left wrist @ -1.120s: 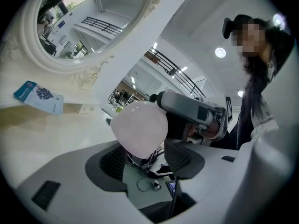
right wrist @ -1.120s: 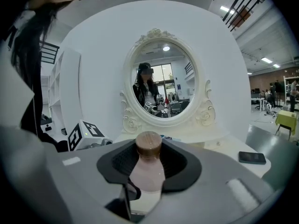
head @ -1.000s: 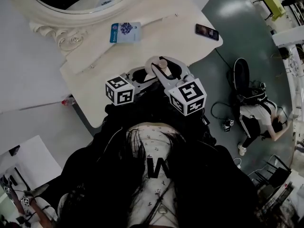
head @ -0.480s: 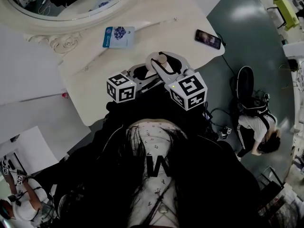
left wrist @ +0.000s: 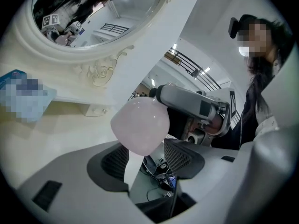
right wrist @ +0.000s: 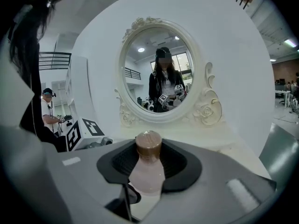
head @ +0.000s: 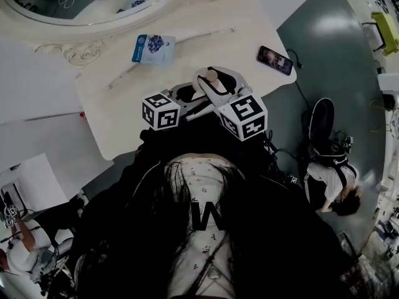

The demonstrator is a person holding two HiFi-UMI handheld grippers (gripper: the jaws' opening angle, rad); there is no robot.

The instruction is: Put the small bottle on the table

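Note:
The small bottle [head: 212, 76], pale pink with a brown cap, hangs above the near edge of the cream dressing table [head: 124, 123]. My right gripper [head: 216, 83] is shut on it. In the right gripper view the bottle [right wrist: 147, 174] sits between the dark pads with its cap [right wrist: 148, 143] pointing away. My left gripper [head: 185, 94] is close on the left and aimed at the right one. In the left gripper view the bottle's round base [left wrist: 140, 125] floats at the tips of the left gripper [left wrist: 145, 155], whose jaws stand apart and do not press it.
A blue packet [head: 153, 48] and a thin stick lie on the table's far part, and a phone [head: 274, 60] lies at its right corner. An oval mirror [right wrist: 161, 73] stands at the back. One person crouches on the floor at right [head: 327, 179], another at lower left [head: 25, 248].
Both grippers and the bottle keep the same pose over the table's near edge. The head view has drifted a little, and the person on the floor at right has shifted.

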